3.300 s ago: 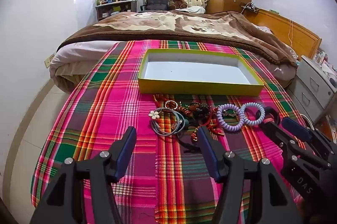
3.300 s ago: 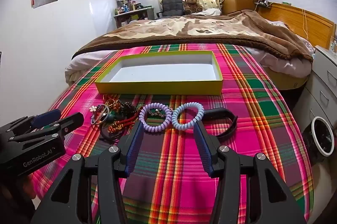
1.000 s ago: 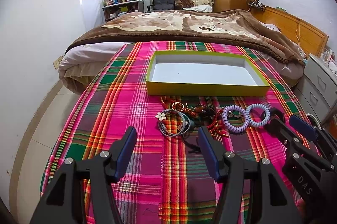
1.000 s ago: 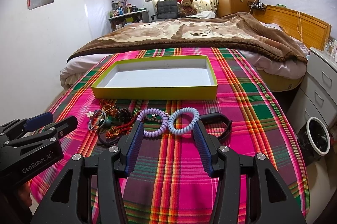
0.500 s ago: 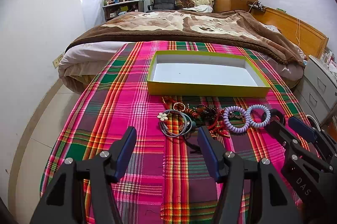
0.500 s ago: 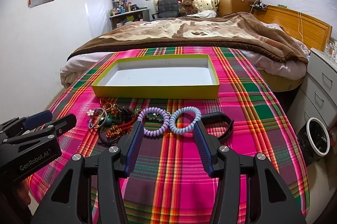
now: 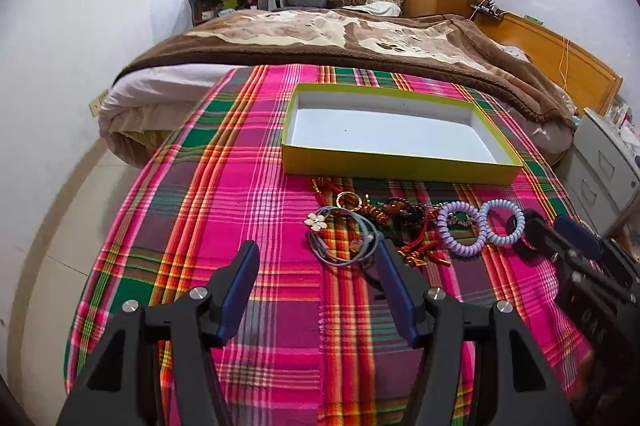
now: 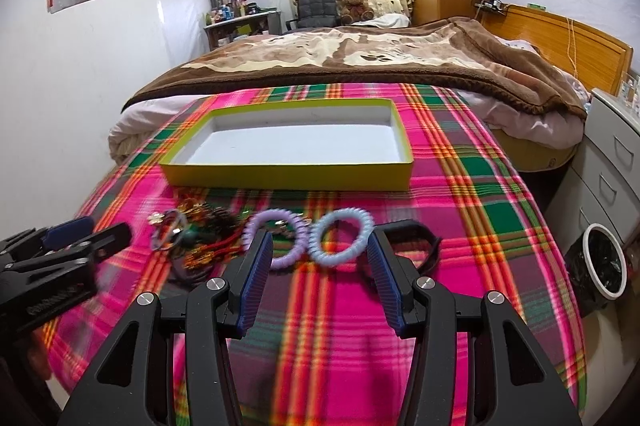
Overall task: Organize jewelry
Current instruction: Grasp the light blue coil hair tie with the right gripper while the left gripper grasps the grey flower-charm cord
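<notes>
Both grippers held wide, empty, over plaid cloth [image 7: 224, 193].
Jewelry heap [image 7: 400, 226] lies just ahead of left gripper [image 7: 316, 262]; coils [image 8: 340, 238] sit ahead of right gripper [image 8: 320, 266], blurred. Band [image 8: 416, 242] partly hidden. Box [image 8: 288, 177] beyond.

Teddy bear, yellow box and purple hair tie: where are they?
Teddy bear [image 8: 354, 3]: right wrist view, on its body.
Yellow box [image 8: 288, 177]: right wrist view, on its near wall.
Purple hair tie [image 7: 455, 237]: left wrist view, on its coiled ring.
</notes>
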`<state>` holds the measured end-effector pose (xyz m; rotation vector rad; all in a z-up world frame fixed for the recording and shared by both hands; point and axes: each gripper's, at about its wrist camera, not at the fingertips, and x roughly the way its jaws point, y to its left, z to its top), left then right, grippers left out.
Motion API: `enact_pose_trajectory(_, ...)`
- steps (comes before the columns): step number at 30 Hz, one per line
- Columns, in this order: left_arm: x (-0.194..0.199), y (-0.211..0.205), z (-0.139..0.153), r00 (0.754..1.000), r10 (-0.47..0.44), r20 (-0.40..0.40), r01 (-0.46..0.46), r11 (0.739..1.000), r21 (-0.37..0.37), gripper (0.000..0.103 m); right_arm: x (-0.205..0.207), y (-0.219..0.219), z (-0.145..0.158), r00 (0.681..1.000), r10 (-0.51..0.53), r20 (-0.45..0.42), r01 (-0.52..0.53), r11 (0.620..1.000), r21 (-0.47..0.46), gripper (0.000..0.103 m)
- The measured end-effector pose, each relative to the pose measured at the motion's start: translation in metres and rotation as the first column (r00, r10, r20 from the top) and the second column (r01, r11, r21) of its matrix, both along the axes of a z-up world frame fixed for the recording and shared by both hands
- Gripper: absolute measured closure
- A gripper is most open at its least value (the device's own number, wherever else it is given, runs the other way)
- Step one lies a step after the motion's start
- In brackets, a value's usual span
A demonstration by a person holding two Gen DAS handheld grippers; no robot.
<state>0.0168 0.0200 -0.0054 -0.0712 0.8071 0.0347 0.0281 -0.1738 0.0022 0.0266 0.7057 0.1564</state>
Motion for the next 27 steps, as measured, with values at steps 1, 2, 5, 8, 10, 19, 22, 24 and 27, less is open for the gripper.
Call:
enact_pose_trajectory(1,0.002,0.004,-0.002,1.000,-0.005,-0.011,0.005,1.000,-0.017,0.041,0.004,-0.003,-0.001,1.000,-0.008,-0.007,0.008,1.000,-0.009,0.053)
enact_pose_trajectory(2,0.004,0.009,-0.004,1.000,-0.009,-0.021,0.008,0.999,-0.037,0.041,0.009,-0.006,-0.003,1.000,-0.010,-0.013,0.010,1.000,-0.012,0.053)
enact_pose_trajectory(5,0.012,0.021,-0.009,0.999,-0.011,-0.042,0.007,0.995,-0.095,0.041,0.021,-0.009,-0.007,0.999,0.013,-0.036,-0.014,1.000,-0.026,0.053)
enact_pose_trajectory(8,0.016,0.027,-0.011,0.999,-0.009,-0.045,0.004,0.995,-0.099,0.041,0.034,-0.010,-0.010,0.998,0.033,-0.054,-0.036,0.998,-0.048,0.053)
enact_pose_trajectory(10,0.019,0.030,-0.013,0.998,-0.019,-0.052,0.014,0.994,-0.106,0.041,0.045,-0.013,-0.013,0.996,0.037,-0.076,-0.041,0.997,-0.058,0.053)
enact_pose_trajectory(19,0.027,0.040,-0.024,0.993,-0.055,-0.102,0.040,0.989,-0.142,0.041,0.077,-0.011,-0.027,0.968,0.162,-0.192,-0.183,0.978,-0.099,0.053)
enact_pose_trajectory(22,0.028,0.044,-0.025,0.992,-0.058,-0.114,0.040,0.987,-0.154,0.041,0.078,-0.010,-0.029,0.964,0.178,-0.196,-0.202,0.973,-0.108,0.054)
enact_pose_trajectory(24,0.031,0.046,-0.027,0.991,-0.062,-0.121,0.042,0.986,-0.162,0.041,0.078,-0.009,-0.030,0.964,0.184,-0.192,-0.209,0.971,-0.119,0.068)
enact_pose_trajectory(27,0.037,0.047,-0.027,0.990,-0.056,-0.126,0.036,0.988,-0.153,0.041,0.077,-0.008,-0.031,0.964,0.183,-0.191,-0.212,0.967,-0.143,0.082)
